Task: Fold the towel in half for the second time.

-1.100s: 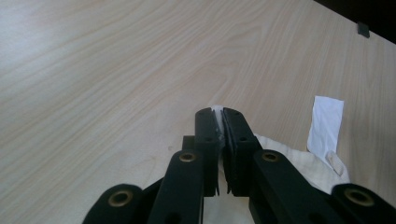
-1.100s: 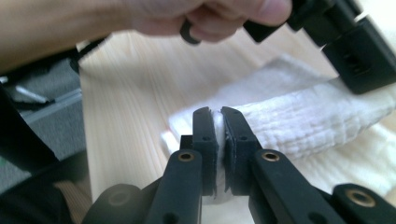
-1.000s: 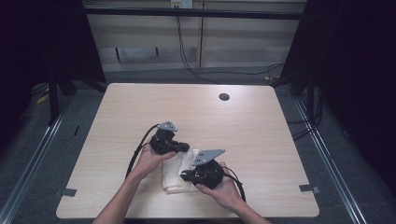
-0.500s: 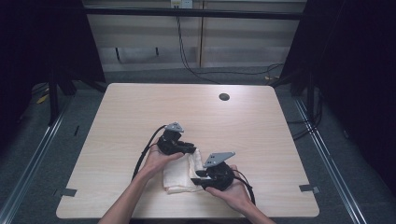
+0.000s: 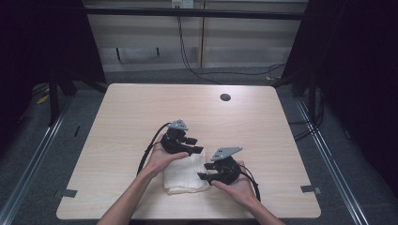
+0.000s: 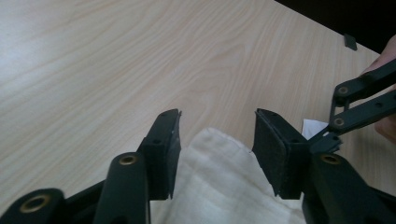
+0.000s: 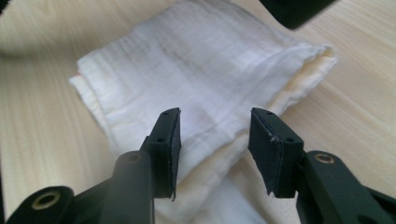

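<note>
Lying on the wooden table [image 5: 117, 122] near the person's edge is a folded white cloth [image 5: 185, 176]. It is soft and cream white, folded into a thick square with a few layers that show along one side.

The left gripper [image 5: 197, 150] is held in the person's left hand [image 5: 159, 157] at the far corner of the cloth. In the left gripper view its two black jaws stand wide apart with nothing between them. A corner of the cloth [image 6: 219, 182] lies just under and between the jaws, but the jaws do not pinch it. Bare table shows past the tips.

The right gripper [image 5: 202, 176] is held in the person's right hand [image 5: 237, 185] at the right side of the cloth. In the right gripper view its jaws are wide apart too, and they hold nothing. The cloth [image 7: 205, 79] lies flat below them, and its folded edge runs across under the tips. I cannot tell if the tips touch the cloth.

The two grippers are near each other, one on each side of the cloth. A part of the right gripper [image 6: 362, 105] shows at the right edge of the left gripper view. A small dark hole [image 5: 225, 97] sits in the table, far from the cloth.
</note>
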A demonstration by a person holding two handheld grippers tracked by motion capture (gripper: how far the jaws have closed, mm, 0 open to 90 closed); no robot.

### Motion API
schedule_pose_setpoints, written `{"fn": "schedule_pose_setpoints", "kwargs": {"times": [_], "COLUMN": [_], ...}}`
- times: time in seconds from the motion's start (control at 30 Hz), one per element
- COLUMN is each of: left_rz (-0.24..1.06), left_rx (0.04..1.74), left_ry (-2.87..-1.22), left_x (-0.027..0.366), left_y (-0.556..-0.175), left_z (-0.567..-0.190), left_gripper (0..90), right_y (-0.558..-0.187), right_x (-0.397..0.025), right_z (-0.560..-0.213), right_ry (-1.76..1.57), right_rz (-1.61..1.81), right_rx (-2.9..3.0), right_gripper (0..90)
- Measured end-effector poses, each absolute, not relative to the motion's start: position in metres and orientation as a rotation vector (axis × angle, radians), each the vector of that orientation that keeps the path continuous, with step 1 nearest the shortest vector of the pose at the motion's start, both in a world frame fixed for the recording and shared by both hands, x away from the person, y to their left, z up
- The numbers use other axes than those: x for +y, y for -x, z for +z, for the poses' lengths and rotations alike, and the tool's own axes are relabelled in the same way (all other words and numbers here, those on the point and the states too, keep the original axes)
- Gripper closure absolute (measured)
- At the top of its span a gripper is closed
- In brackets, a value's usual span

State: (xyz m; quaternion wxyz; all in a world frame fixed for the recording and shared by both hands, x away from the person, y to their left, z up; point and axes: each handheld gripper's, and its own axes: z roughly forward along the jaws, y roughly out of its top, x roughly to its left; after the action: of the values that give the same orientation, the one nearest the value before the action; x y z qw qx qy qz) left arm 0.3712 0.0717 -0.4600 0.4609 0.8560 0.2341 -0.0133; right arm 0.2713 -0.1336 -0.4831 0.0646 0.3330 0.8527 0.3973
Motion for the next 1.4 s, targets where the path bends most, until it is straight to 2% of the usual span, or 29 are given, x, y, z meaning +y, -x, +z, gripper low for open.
{"fn": "schedule_pose_setpoints", "kwargs": {"times": [0.33,0.4,0.67,0.73,0.83,1.0,1.4], "left_rz": [0.017,0.022,0.071,0.085,0.077,0.134,0.182], "left_rx": [0.612,0.617,0.612,0.615,0.642,0.666,0.743], "left_ry": [-2.099,-2.110,-2.142,-2.152,-2.152,-2.143,-2.138], "left_x": [0.094,0.099,0.117,0.123,0.132,0.148,0.182], "left_y": [-0.364,-0.361,-0.347,-0.342,-0.338,-0.325,-0.301], "left_z": [-0.447,-0.447,-0.442,-0.440,-0.437,-0.438,-0.446], "left_gripper": [41.0,40.4,32.1,30.1,34.6,25.9,27.4], "right_y": [-0.281,-0.282,-0.280,-0.280,-0.280,-0.276,-0.248], "right_x": [-0.141,-0.144,-0.161,-0.167,-0.177,-0.195,-0.247], "right_z": [-0.485,-0.483,-0.470,-0.466,-0.460,-0.455,-0.445], "right_ry": [-1.046,-1.056,-1.084,-1.104,-1.101,-1.129,-1.201], "right_rz": [1.164,1.162,1.189,1.206,1.243,1.304,1.304], "right_rx": [2.542,2.524,2.472,2.454,2.428,2.386,2.265], "right_gripper": [67.4,67.2,56.9,57.0,53.3,49.7,46.7]}}
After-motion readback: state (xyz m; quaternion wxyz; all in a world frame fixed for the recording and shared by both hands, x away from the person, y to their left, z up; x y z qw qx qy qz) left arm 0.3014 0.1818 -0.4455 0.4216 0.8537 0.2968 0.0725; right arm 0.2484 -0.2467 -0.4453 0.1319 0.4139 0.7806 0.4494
